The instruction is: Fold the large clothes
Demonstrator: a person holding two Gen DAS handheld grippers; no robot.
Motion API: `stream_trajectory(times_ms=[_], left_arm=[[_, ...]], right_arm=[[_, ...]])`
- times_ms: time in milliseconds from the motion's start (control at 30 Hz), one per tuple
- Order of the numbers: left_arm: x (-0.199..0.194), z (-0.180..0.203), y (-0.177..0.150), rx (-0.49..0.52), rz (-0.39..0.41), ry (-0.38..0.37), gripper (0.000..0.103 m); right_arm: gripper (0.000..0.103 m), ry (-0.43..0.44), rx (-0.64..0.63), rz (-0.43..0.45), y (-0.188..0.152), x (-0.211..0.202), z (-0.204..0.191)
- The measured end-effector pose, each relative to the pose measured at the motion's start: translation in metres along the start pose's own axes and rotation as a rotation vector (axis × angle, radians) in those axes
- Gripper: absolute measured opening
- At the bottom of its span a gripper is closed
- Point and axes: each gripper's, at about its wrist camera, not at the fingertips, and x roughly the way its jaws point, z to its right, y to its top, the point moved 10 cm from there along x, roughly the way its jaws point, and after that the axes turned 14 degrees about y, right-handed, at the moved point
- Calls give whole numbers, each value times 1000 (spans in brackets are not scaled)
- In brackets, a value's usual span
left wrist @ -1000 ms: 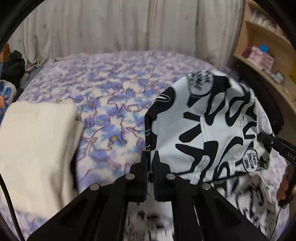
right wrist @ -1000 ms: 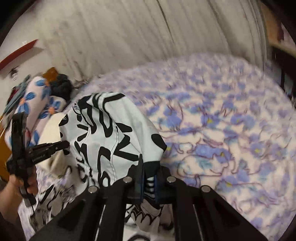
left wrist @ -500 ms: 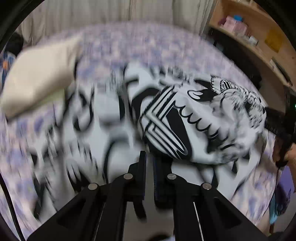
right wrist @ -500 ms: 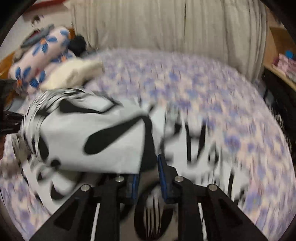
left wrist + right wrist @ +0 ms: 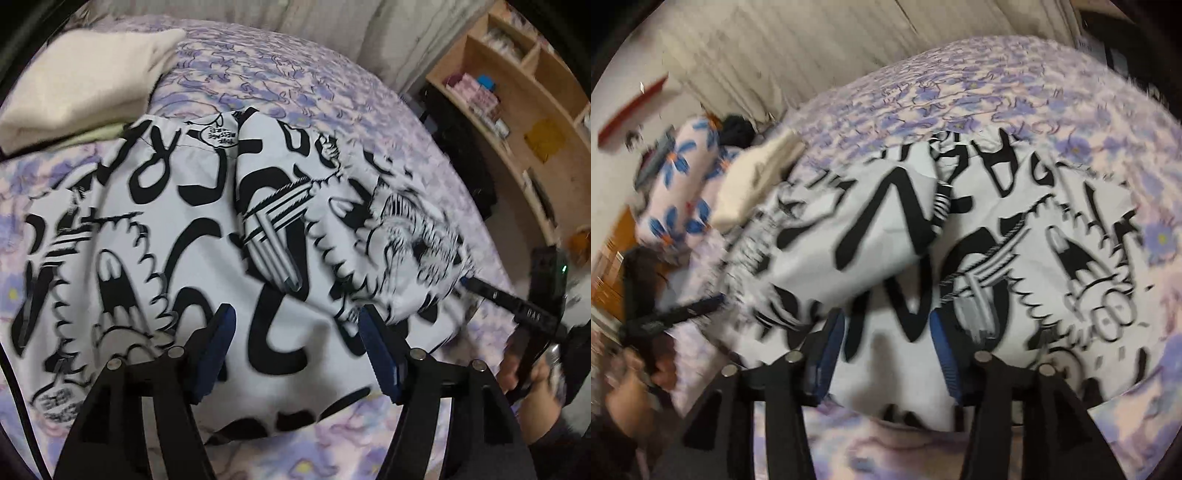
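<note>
A white garment with bold black graffiti print (image 5: pixel 207 236) lies folded over on the bed, one layer lapped across another. It also fills the middle of the right wrist view (image 5: pixel 923 251). My left gripper (image 5: pixel 295 317) is open, its blue-padded jaws spread just above the garment's near edge, holding nothing. My right gripper (image 5: pixel 886 325) is open too, jaws spread over the near edge of the cloth. In the left wrist view the right gripper's fingers (image 5: pixel 498 295) touch the garment's right corner. In the right wrist view the left gripper's fingers (image 5: pixel 683 310) reach the cloth's left side.
The bed has a purple floral blanket (image 5: pixel 303 74). A folded cream garment (image 5: pixel 85 74) lies at the far left, beside a flower-print pillow (image 5: pixel 676 184). Wooden shelves (image 5: pixel 517 122) stand to the right. A curtain (image 5: pixel 775 48) hangs behind the bed.
Both grippers carried the garment's edge forward and down onto the bed, then opened and let it go. The cloth now lies folded over itself.
</note>
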Motion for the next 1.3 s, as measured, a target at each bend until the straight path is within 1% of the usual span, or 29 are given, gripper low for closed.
stream_trajectory(times_ms=[67,200,233,300,333,367,400,433,467,500,533,567,633,700,767,833,867,900,1000,1067,1200,1267,1300], left_arm=[[13,1,7,-54,-19,-37,67],[37,-1,14,-162,-51,-106,68],[42,-2,16,-179,-51,-112,68],[51,-2,21,-214,-42,-113,68],[51,-2,23,-226,-34,-117,68],[51,0,25,-250,-20,-132,67],[50,1,27,-276,-3,-145,56],[52,2,30,-287,7,-146,29],[49,4,31,-290,23,-142,18],[45,6,32,-287,43,-110,10],[40,5,29,-285,57,-83,6],[31,6,27,-281,85,-37,5],[20,5,21,-282,111,12,3],[13,2,11,-300,116,18,3],[18,-2,-7,-299,88,53,3],[27,-7,-21,-286,55,64,3],[38,-7,-31,-268,31,96,3],[42,-7,-36,-246,27,125,3],[47,-3,-39,-168,51,209,3],[47,1,-39,-135,61,246,3],[43,1,-42,-109,77,246,3],[33,3,-42,-99,96,241,5],[32,5,-38,-93,106,240,12]], right_arm=[[52,68,61,21,7,6,-5],[52,131,158,53,21,24,-4],[52,147,185,53,22,28,-2],[52,213,259,63,22,38,0],[52,242,286,84,24,42,0],[52,242,292,99,25,43,2],[51,231,286,117,26,43,2],[45,212,270,133,28,43,2],[36,196,244,139,29,43,-1],[17,183,219,135,29,42,-4],[7,157,197,128,29,42,-6],[7,127,170,120,26,40,-11],[6,90,140,113,20,34,-14],[4,59,129,107,12,28,-11],[4,20,123,83,0,27,-1],[4,-9,132,52,-15,33,14],[4,-24,143,36,-22,38,23],[3,-33,147,30,-26,42,28],[3,-69,132,34,-30,46,29],[3,-96,114,31,-32,46,27],[3,-134,58,8,-34,45,19],[7,-168,34,-4,-31,38,12],[10,-185,28,-8,-30,35,11]])
